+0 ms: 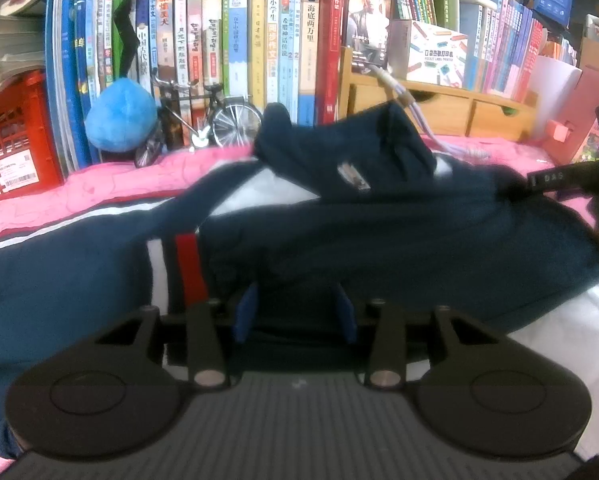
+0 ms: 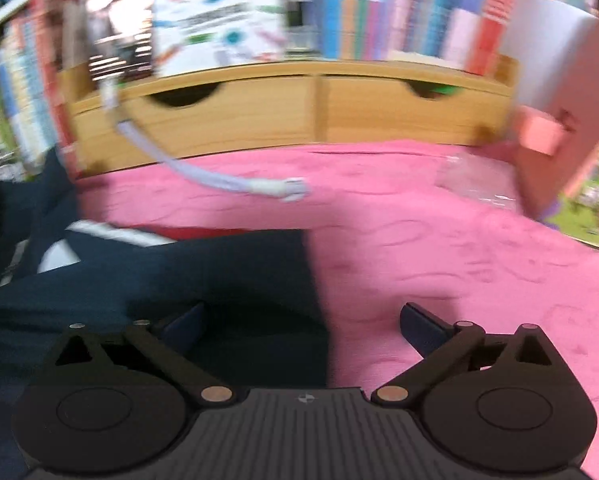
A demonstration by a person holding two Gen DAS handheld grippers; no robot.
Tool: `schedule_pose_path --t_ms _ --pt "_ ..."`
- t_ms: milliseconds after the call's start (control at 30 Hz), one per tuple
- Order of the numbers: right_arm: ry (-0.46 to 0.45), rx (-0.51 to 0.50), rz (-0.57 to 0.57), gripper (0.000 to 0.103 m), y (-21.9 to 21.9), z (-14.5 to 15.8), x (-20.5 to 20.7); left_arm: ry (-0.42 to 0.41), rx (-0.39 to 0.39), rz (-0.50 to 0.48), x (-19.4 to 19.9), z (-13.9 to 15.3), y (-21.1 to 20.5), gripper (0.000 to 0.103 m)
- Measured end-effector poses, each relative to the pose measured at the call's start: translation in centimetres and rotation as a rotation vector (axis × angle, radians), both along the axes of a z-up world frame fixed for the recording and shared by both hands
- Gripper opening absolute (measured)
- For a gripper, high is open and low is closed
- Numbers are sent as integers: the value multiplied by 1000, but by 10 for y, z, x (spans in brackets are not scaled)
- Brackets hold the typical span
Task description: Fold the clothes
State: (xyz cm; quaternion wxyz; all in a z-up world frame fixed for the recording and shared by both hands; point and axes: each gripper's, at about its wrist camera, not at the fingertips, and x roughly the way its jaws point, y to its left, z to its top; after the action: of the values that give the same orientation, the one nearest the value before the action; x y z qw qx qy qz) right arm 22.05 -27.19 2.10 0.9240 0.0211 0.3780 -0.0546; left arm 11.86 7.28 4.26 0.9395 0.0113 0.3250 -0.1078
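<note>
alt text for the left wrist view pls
The left tool is half closed over a navy jacket with red and white stripes, spread on a pink blanket. Behind stand books, a model bicycle and a blue plush.

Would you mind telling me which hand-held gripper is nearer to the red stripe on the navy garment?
Left. The left hand-held gripper sits on the navy garment, just right of the red stripe. The right hand-held gripper is open at the garment's far edge, over the pink blanket.

Ahead of me a pink quilted cover (image 2: 439, 240) runs back to a wooden drawer unit (image 2: 299, 108), with packed book rows (image 1: 259, 40) rising behind it.
</note>
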Motion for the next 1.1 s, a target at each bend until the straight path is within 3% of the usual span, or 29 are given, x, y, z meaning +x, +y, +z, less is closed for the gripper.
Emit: schedule_pose_path --t_ms 133,233,300,400,500,567,667,900,1100 --pt "-20 -83 -164 101 -16 6 -12 -1 2 1 0 0 0 42" --pt "-73 -41 -154 98 -18 18 -32 -3 6 2 0 0 -1 42" --pt "-107 29 -75 98 -11 27 -49 -3 7 2 0 0 -1 42" --pt "-111 83 143 98 18 35 -75 -3 7 2 0 0 -1 42" --pt "-90 29 315 98 50 32 -99 -3 6 3 1 0 -1 42" --pt "-68 -37 355 98 58 24 -108 -3 4 4 1 0 -1 43" --pt "-36 -111 318 99 43 9 -114 -3 3 3 1 0 -1 43" --pt "-18 23 153 102 -42 9 -128 -4 5 6 0 0 -1 43" --pt "-37 -14 114 102 -61 8 -142 -5 8 5 0 0 0 43"
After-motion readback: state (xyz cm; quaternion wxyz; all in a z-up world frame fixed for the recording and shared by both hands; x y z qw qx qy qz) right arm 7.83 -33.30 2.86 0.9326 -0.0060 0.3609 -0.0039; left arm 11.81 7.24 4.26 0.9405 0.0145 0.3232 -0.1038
